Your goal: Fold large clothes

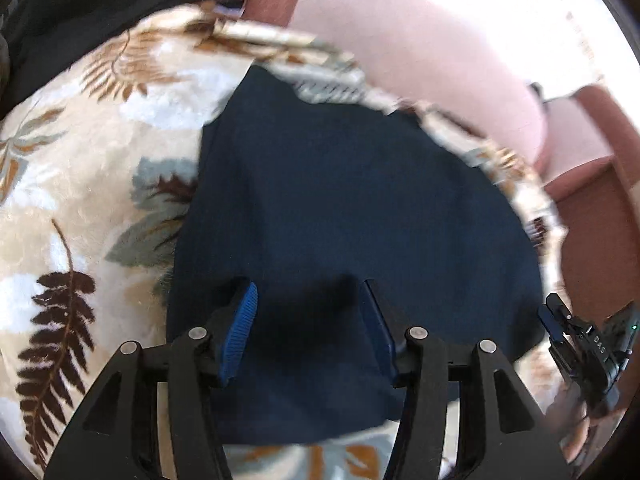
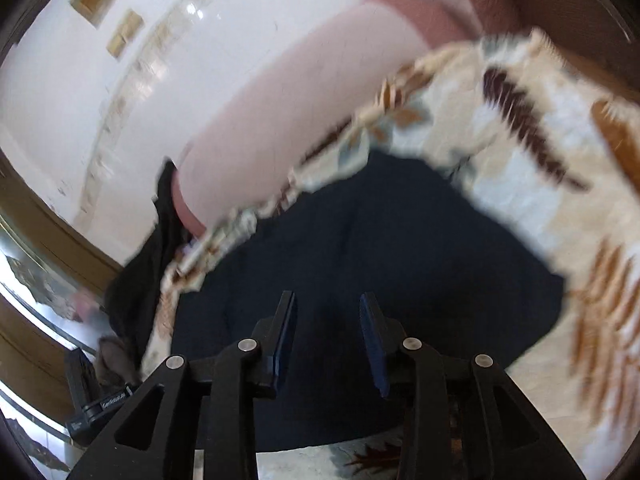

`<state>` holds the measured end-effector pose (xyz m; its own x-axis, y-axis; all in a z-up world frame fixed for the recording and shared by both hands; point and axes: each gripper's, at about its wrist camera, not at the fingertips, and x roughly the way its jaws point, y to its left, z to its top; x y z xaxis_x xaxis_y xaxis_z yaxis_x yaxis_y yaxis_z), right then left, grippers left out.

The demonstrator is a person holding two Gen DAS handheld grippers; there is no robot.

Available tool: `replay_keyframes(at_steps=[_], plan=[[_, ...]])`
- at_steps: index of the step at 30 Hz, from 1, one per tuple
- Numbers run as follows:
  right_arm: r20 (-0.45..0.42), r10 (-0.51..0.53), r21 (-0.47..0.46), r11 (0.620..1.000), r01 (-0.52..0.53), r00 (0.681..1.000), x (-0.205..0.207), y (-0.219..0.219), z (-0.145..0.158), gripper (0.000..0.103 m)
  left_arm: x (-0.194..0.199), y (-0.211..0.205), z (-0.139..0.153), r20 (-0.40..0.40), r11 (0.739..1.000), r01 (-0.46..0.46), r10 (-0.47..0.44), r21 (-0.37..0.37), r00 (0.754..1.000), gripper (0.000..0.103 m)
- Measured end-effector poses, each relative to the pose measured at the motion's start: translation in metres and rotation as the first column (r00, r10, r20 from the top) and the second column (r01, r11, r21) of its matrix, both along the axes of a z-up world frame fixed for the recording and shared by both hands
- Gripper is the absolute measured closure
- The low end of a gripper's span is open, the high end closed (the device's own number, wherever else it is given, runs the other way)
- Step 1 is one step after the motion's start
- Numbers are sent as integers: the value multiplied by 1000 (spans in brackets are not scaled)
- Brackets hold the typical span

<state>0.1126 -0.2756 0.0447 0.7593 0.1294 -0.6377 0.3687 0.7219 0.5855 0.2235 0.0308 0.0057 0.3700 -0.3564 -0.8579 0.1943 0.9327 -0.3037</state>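
Note:
A dark navy garment (image 1: 352, 208) lies flat on a cream blanket with a fern leaf print (image 1: 92, 160). My left gripper (image 1: 308, 312) is open just above the garment's near part, its blue pads (image 1: 240, 328) apart with nothing between them. In the right wrist view the same navy garment (image 2: 380, 248) lies on the blanket (image 2: 560, 168). My right gripper (image 2: 328, 320) is open over the garment's near edge, empty. The right gripper also shows at the left wrist view's right edge (image 1: 576, 344). The right view is blurred.
A pale pink bolster (image 1: 420, 60) lies along the blanket's far edge, on reddish upholstery (image 1: 592, 248). A black cloth (image 1: 100, 8) lies at the far left. In the right wrist view a white wall (image 2: 120, 100) and a wooden frame (image 2: 48, 216) stand beyond.

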Motion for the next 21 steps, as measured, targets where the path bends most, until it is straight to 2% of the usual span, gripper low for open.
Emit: replay_keyframes(at_steps=[2,3,4,6,9,11,13,16,18,20,21], plan=[[-125,56,40,998,-52,991,17,5,-39,64,-1,0,-11,2,999,6,-6,33,1000,51],[-122,59,18,998,-57,991,21,7,-43,64,-2,1,-10,14,999,19,-20,48,1000,50],[-119,56,-6,998,-57,991,17,12,-38,65,-3,-1,-9,18,998,30,-31,57,999,47],[-165,58,-68,995,-70,985,25,20,-19,63,-7,-2,-1,17,997,42,-43,63,999,46],[-42,99,-103,989,-103,994,19,33,10,63,-10,2,7,15,1000,23,-24,18,1000,45],[-19,126,-121,984,-128,992,22,39,17,61,-12,4,7,12,1000,11,-11,17,1000,45],[-51,151,-118,981,-156,987,29,46,8,55,-11,2,3,2,1000,7,-7,26,1000,45],[-227,188,-59,977,-206,956,43,55,-29,55,-14,3,2,9,999,9,-9,35,1000,45],[-207,179,-101,974,-202,962,43,58,-25,55,-14,1,2,7,999,11,-11,44,1000,45],[-212,171,-100,976,-196,962,46,59,-15,54,-15,0,2,7,999,15,-15,48,1000,44],[-184,162,-109,977,-183,970,44,59,-8,54,-14,0,1,6,999,15,-15,49,1000,44]])
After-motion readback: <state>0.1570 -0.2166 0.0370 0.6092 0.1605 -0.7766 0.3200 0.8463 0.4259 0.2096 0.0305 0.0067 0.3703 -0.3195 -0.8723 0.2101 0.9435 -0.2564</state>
